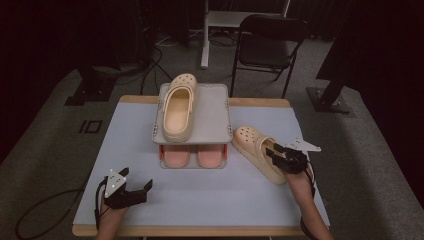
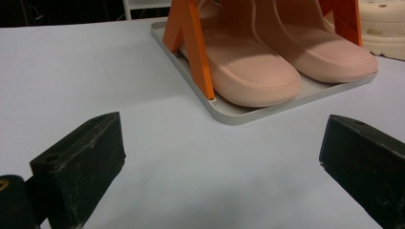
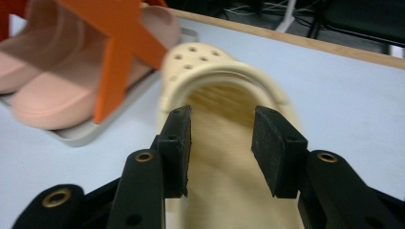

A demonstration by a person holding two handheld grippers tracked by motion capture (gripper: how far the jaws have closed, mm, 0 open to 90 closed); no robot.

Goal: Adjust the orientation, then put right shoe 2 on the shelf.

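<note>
One cream clog (image 1: 256, 150) lies near the table's (image 1: 200, 200) right edge under my right gripper (image 1: 276, 151), jaws part-open, gripping nothing; my left gripper (image 1: 136, 184) gapes empty.

The high view looks forward and down over the whole table (image 1: 200, 200). The left gripper view sits low, facing the shoe rack (image 2: 248, 114) ahead. The right gripper view is close above the cream clog (image 3: 224, 157). All three share the rack's pink slippers (image 1: 195, 156).

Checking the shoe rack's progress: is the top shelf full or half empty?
Half empty. On the grey two-tier rack's top shelf, one cream perforated clog sits on the left; the space beside it is bare.
</note>
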